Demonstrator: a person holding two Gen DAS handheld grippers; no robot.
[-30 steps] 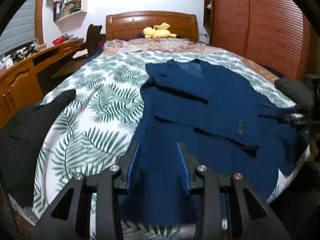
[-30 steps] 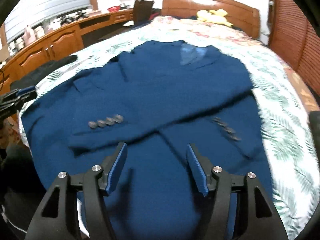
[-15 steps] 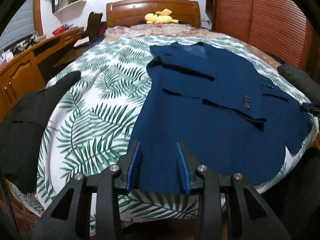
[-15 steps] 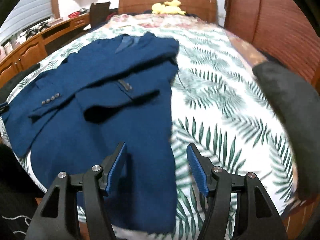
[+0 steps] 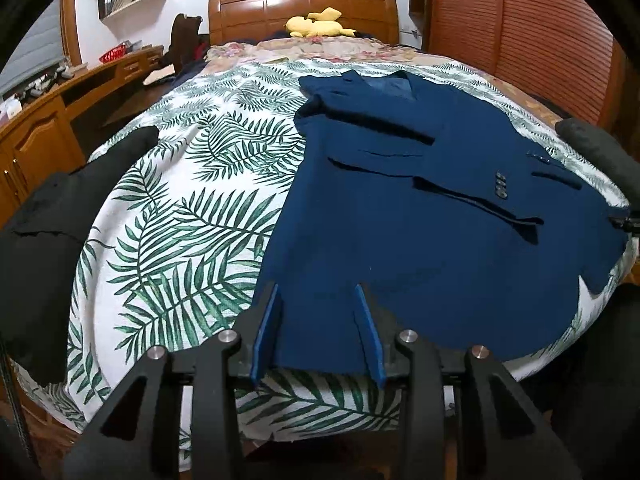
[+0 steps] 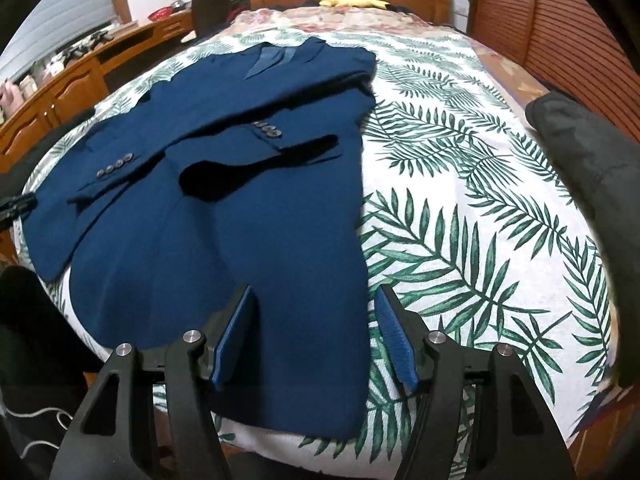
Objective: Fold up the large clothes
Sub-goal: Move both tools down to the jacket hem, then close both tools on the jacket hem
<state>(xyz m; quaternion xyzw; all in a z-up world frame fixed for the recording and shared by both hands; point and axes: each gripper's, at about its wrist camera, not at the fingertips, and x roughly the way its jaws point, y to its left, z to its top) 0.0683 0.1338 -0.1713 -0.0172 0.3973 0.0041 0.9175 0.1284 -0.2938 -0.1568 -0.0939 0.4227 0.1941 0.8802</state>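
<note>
- On the bed (image 5: pixel 172 184), over a white cover printed with green fern leaves, a navy suit jacket (image 5: pixel 420 220) lies flat with its collar toward the far headboard (image 5: pixel 302 4) and its hem at the near edge.
- Both sleeves are folded across the jacket's front; 1 cuff shows 3 buttons (image 5: pixel 501 186) in the left wrist view, and the right wrist view shows 2 button rows (image 6: pixel 116 166).
- The left gripper (image 5: pixel 319 334) hovers over the hem's near left corner; its fingers (image 5: pixel 267 332) are apart and opening, with jacket cloth seen between them but not pinched.
- The right gripper (image 6: pixel 316 336) hovers over the hem's near right corner, fingers (image 6: pixel 234 338) wide apart, 1 over the jacket and the other over the bare cover, gripping nothing.
- A dark garment (image 5: pixel 52 220) lies at the bed's left edge, well apart from the jacket.
- Another dark grey item (image 6: pixel 588 152) rests at the bed's right edge.
- A yellow plush toy (image 5: pixel 318 24) sits at the far end against the headboard.
- A wooden desk unit (image 5: pixel 44 120) runs along the left wall, and slatted wooden doors (image 5: pixel 520 40) stand on the right.
</note>
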